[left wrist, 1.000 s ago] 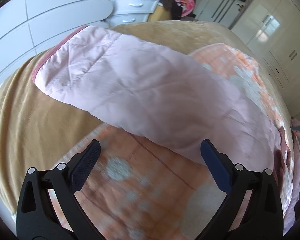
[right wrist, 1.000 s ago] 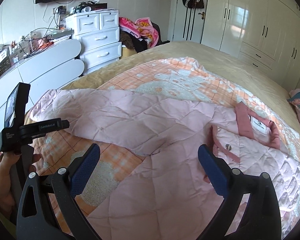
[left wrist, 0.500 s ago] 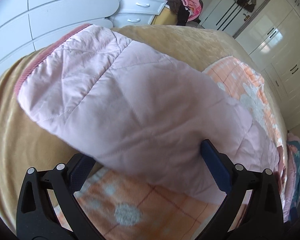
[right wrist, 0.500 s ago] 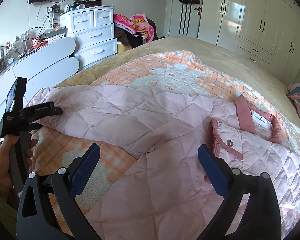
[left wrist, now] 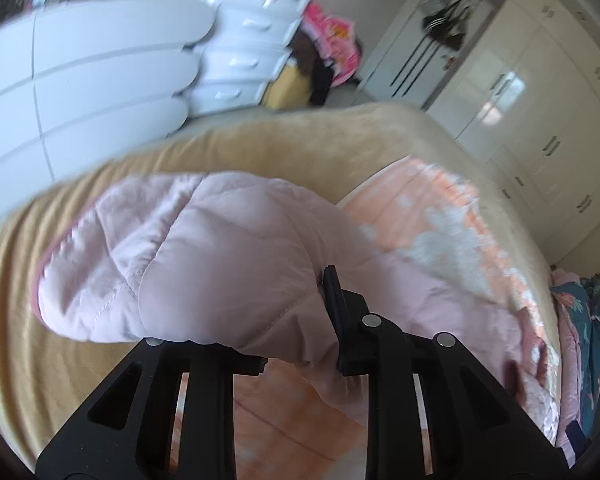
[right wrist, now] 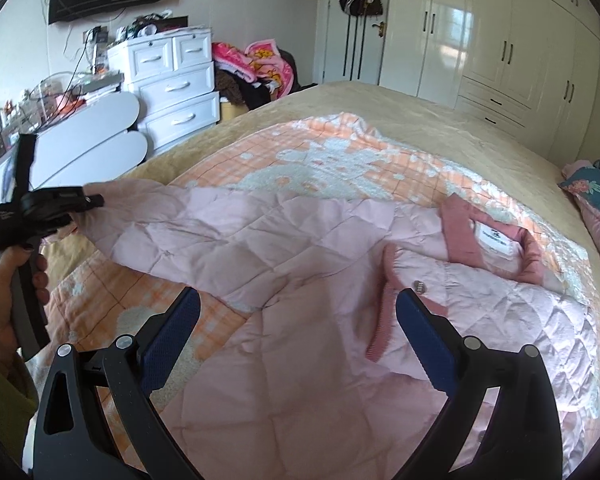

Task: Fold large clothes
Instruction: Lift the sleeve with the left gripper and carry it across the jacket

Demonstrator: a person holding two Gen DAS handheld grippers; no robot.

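Left wrist view shows the left gripper (left wrist: 300, 320) with its jaws just closed on the cuff end of the pink quilted jacket's sleeve (left wrist: 188, 264), the padded cloth bulging out ahead of and around the black fingers in the lower middle of the frame, with the ribbed cuff edge toward the left. In the right wrist view the same gripper sits at the left edge, held in the person's hand (right wrist: 4, 304), and the sleeve runs from it toward the centre, where the jacket (right wrist: 300, 340) lies spread on the orange-and-white checked blanket (right wrist: 340, 160) over the tan bed cover (right wrist: 440, 120). The right gripper (right wrist: 298, 320) hangs with its blue pads wide apart over the jacket's body at the bottom of the frame, holding nothing. The step in hand looks to be folding the sleeve across the body; to do it well I would carry the cuff in a low arc toward the front panel near the snap button (right wrist: 419, 286), keeping the sleeve taut enough to lie flat, crease it at the shoulder seam, and use the free gripper to pin the body so the slippery shell does not slide. The puffy filling may spring back, so pressing it down before letting go seems wise. As for writing, a white neck label (right wrist: 494, 242) inside the darker pink collar (right wrist: 460, 236) at the right carries a small logo and print too small to read; lettering on the left gripper's body is likewise illegible
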